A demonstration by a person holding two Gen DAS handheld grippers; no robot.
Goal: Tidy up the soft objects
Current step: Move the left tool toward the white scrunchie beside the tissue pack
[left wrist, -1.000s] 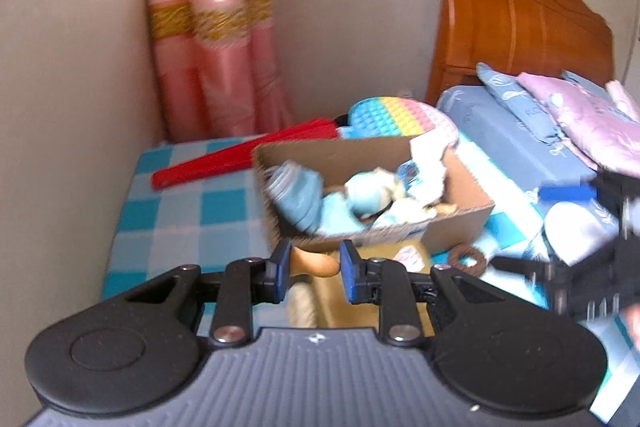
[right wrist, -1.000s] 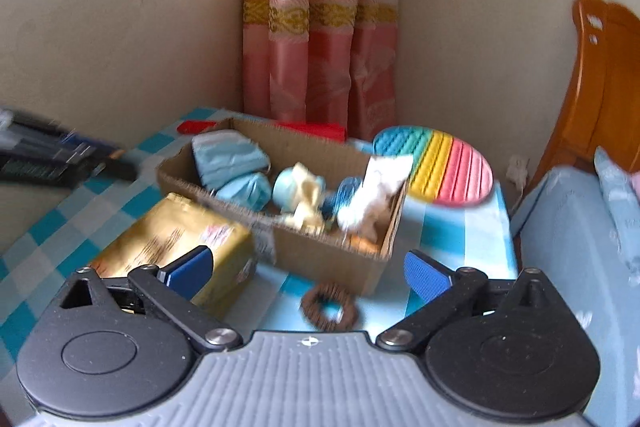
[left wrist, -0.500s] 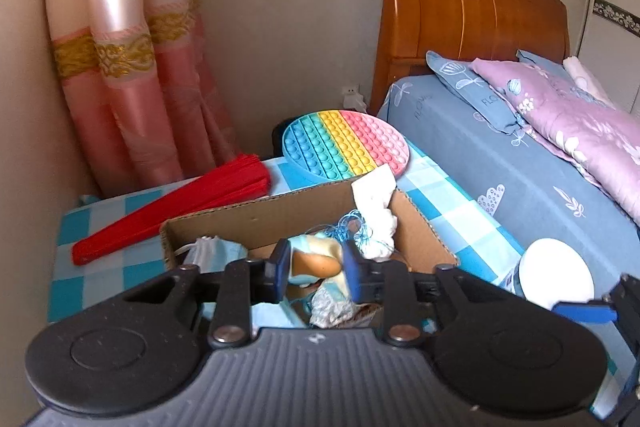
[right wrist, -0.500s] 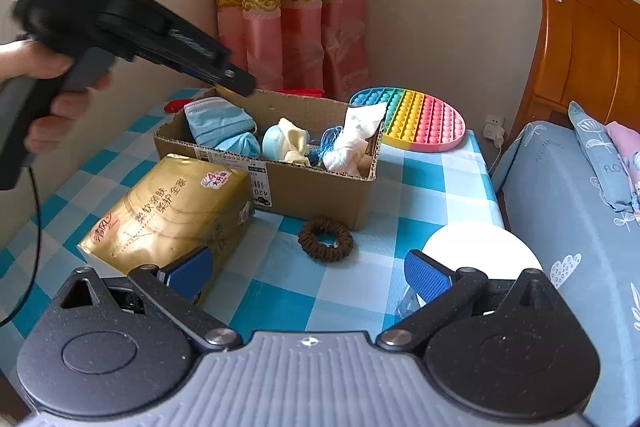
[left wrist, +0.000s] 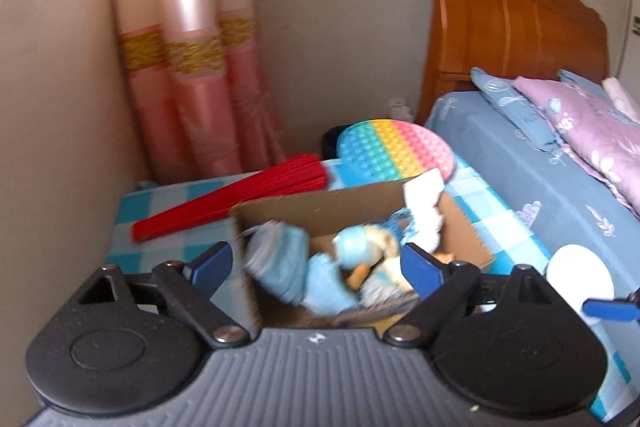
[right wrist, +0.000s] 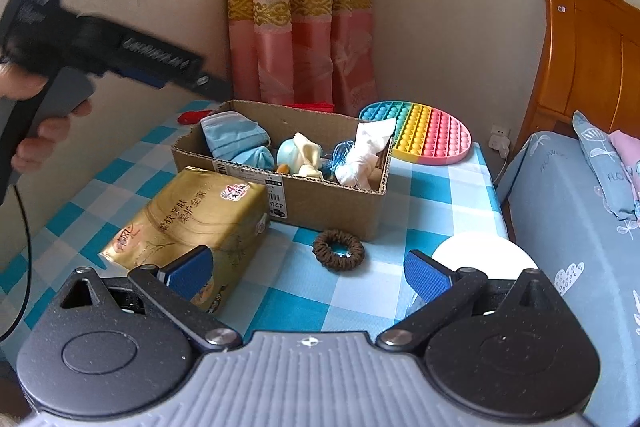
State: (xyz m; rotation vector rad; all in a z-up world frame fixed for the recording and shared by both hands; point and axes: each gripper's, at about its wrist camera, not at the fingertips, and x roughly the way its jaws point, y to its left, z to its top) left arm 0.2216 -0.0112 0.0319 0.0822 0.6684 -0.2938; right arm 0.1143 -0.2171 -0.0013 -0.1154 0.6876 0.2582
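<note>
The left gripper (left wrist: 316, 267) hangs above the cardboard box (right wrist: 328, 201), jaws opening wide, nothing between them; a careless descent could snag the blue face masks (right wrist: 234, 137) and drag them out; the right gripper (right wrist: 306, 277) gapes empty, near the brown scrunchie (right wrist: 339, 249); only the right view shows that scrunchie and the gold tissue pack (right wrist: 192, 215) outside the box.

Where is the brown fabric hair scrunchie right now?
In the right wrist view, the brown fabric hair scrunchie lies on the checked tablecloth, just before the cardboard box.
</note>
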